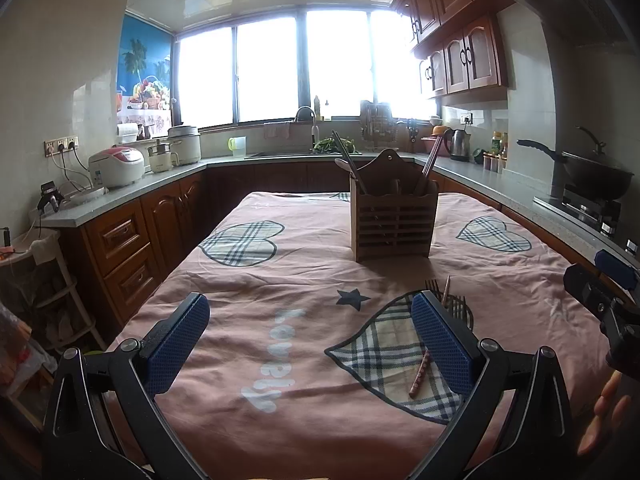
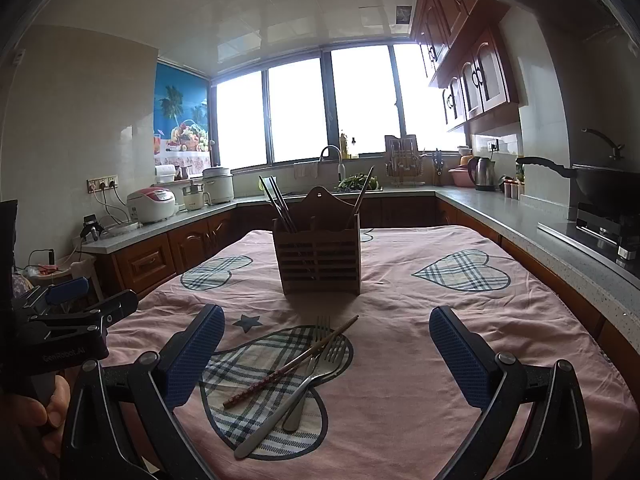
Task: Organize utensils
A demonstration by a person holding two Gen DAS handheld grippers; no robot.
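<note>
Left wrist, right tongs [image 1: 600, 280] cropped, forks [image 1: 456, 304] half-hidden

On the pink-clothed table [image 2: 460, 320], the only tall obstacle is the wooden holder [image 2: 320, 258] near the far edge, its chopsticks [image 2: 278, 204] leaning outward. Open cloth lies either side. Two forks [image 2: 304, 388] and a chopstick [image 2: 292, 364] lie flat toward the near edge.

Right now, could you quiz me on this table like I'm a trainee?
1. True or false: both forks lie on the cloth, outside the wooden holder.
2. What lies across the forks? A) a spoon B) a patterned chopstick C) a knife
3. Is the left gripper or the right gripper gripping anything?

Key: 1 true; 2 B; 3 neither, both are open.
</note>
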